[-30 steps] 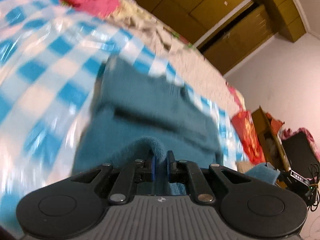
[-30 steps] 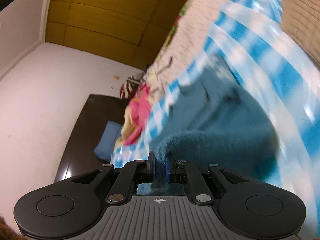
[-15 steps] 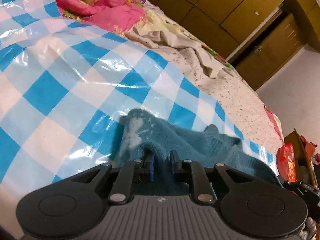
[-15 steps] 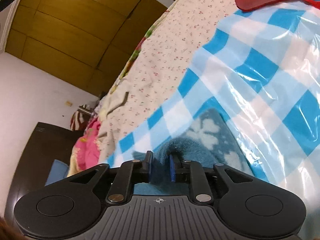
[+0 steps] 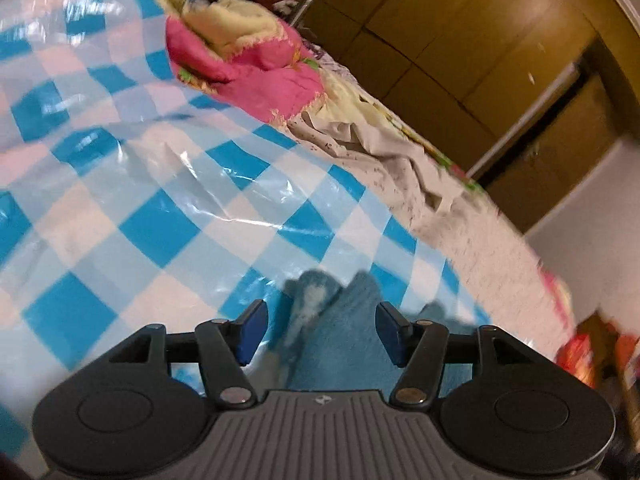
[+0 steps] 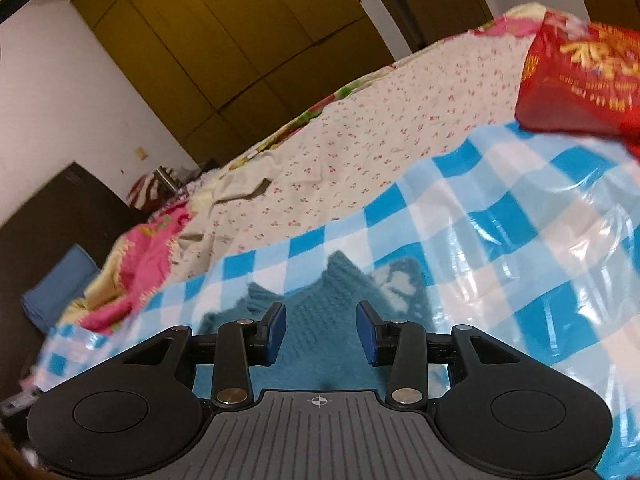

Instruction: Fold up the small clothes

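A teal knitted garment [image 5: 340, 344] with a white pattern lies on the blue-and-white checked plastic sheet [image 5: 140, 208]. In the left wrist view my left gripper [image 5: 320, 330] hangs just over one edge of it, its jaws opening, the cloth below and between the blue pads [image 5: 252, 328] but free of them. The right wrist view shows the same teal garment [image 6: 320, 304] under my right gripper [image 6: 322, 332], whose jaws are also opening; its pads stand clear of the knit. The near part of the garment is hidden by both gripper bodies.
A pink and cream quilt [image 5: 248, 60] is bunched at the far side of the sheet, beside a floral bedsheet [image 6: 380, 120]. A red plastic bag [image 6: 580, 80] lies at the right. Wooden wardrobes [image 6: 240, 32] stand behind the bed.
Both grippers were shut on folds of the teal garment; they carried it forward, laid it on the sheet and let go. Both pairs of jaws now stand apart.
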Demonstrator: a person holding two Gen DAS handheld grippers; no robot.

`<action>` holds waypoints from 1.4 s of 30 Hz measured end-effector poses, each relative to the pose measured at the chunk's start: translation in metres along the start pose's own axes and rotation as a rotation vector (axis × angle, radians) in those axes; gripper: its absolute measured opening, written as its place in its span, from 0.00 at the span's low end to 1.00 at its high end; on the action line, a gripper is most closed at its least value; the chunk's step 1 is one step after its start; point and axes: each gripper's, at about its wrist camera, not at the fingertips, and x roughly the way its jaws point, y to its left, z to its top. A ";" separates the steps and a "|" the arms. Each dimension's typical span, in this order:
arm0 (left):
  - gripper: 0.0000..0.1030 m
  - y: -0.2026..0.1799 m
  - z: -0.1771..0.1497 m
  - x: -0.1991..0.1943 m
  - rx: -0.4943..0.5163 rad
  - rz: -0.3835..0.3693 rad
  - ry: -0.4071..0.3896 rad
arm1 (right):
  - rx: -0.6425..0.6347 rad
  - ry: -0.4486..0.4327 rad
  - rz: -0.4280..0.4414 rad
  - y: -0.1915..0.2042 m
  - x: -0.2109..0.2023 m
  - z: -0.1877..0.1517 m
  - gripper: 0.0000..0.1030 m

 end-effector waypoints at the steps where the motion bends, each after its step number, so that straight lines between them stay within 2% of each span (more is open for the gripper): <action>1: 0.66 -0.003 -0.008 -0.006 0.043 0.012 0.000 | -0.011 0.002 -0.014 -0.002 -0.003 -0.004 0.38; 6: 0.67 -0.008 -0.058 -0.007 0.197 0.091 0.073 | -0.029 0.036 -0.069 -0.021 -0.011 -0.026 0.41; 8: 0.69 0.000 -0.073 0.001 0.194 0.121 0.107 | -0.024 0.073 -0.092 -0.029 -0.007 -0.033 0.42; 9: 0.75 0.005 -0.076 0.004 0.170 0.124 0.119 | -0.035 0.096 -0.095 -0.031 -0.003 -0.035 0.47; 12: 0.82 0.014 -0.076 0.005 0.136 0.116 0.112 | -0.027 0.157 -0.109 -0.041 0.011 -0.044 0.49; 16: 0.79 0.008 -0.074 -0.004 0.151 0.105 0.094 | 0.125 0.168 -0.036 -0.061 0.013 -0.047 0.51; 19: 0.80 0.005 -0.077 -0.007 0.178 0.093 0.094 | 0.110 0.160 -0.001 -0.064 0.005 -0.052 0.53; 21: 0.81 0.008 -0.078 -0.002 0.169 0.093 0.111 | 0.094 0.166 0.022 -0.064 0.004 -0.056 0.62; 25: 0.82 0.018 -0.080 -0.005 0.072 0.029 0.123 | 0.090 0.176 0.058 -0.060 0.005 -0.054 0.69; 27: 0.82 0.013 -0.084 -0.007 0.115 0.026 0.131 | 0.070 0.180 0.086 -0.058 0.004 -0.053 0.73; 30: 0.84 0.006 -0.090 0.005 0.185 0.057 0.172 | 0.033 0.214 0.069 -0.056 0.013 -0.056 0.73; 35: 0.96 0.005 -0.091 0.017 0.220 0.053 0.174 | 0.079 0.234 0.072 -0.059 0.024 -0.058 0.79; 38: 0.97 0.001 -0.099 0.016 0.253 0.067 0.163 | 0.082 0.221 0.069 -0.058 0.023 -0.062 0.78; 40: 0.94 -0.002 -0.101 0.015 0.259 0.081 0.171 | 0.051 0.228 0.052 -0.054 0.021 -0.063 0.70; 41: 0.92 -0.003 -0.102 0.013 0.254 0.082 0.177 | 0.041 0.235 0.045 -0.053 0.019 -0.063 0.63; 42: 0.86 -0.002 -0.101 0.011 0.245 0.077 0.182 | 0.044 0.244 0.044 -0.052 0.017 -0.063 0.56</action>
